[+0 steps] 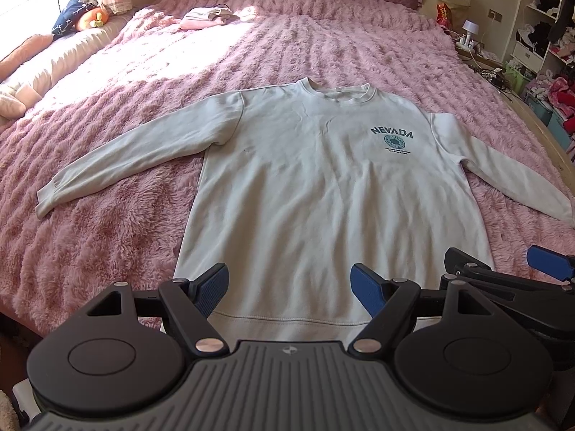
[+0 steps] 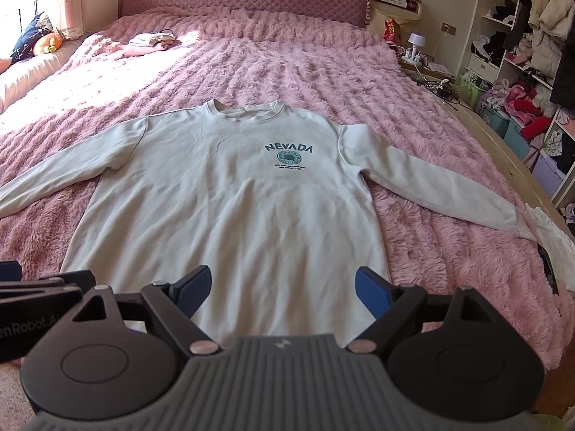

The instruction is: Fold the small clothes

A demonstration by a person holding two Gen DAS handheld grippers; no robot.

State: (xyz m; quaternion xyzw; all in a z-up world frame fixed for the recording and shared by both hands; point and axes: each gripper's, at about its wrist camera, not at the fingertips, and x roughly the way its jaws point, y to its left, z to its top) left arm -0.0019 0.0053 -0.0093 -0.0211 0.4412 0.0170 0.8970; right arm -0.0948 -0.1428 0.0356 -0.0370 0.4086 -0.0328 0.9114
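A white long-sleeved sweatshirt (image 1: 309, 179) (image 2: 230, 201) with a teal NEVADA print lies flat, front up, on the pink fluffy bed cover, both sleeves spread outward, collar at the far end. My left gripper (image 1: 289, 287) hovers open above the hem, left of centre, holding nothing. My right gripper (image 2: 282, 287) is open too, above the hem's right part, with nothing between its blue pads. In the left wrist view the right gripper (image 1: 503, 269) shows at the right edge. The left gripper's body (image 2: 36, 287) shows at the left edge of the right wrist view.
A small pile of folded pale clothes (image 1: 208, 16) (image 2: 151, 41) lies far up the bed near the quilted headboard (image 2: 244, 0). Pillows and a plush toy (image 1: 91, 18) line the left side. Shelves with clothes (image 2: 532, 54) and a cluttered nightstand (image 2: 417, 54) stand right of the bed.
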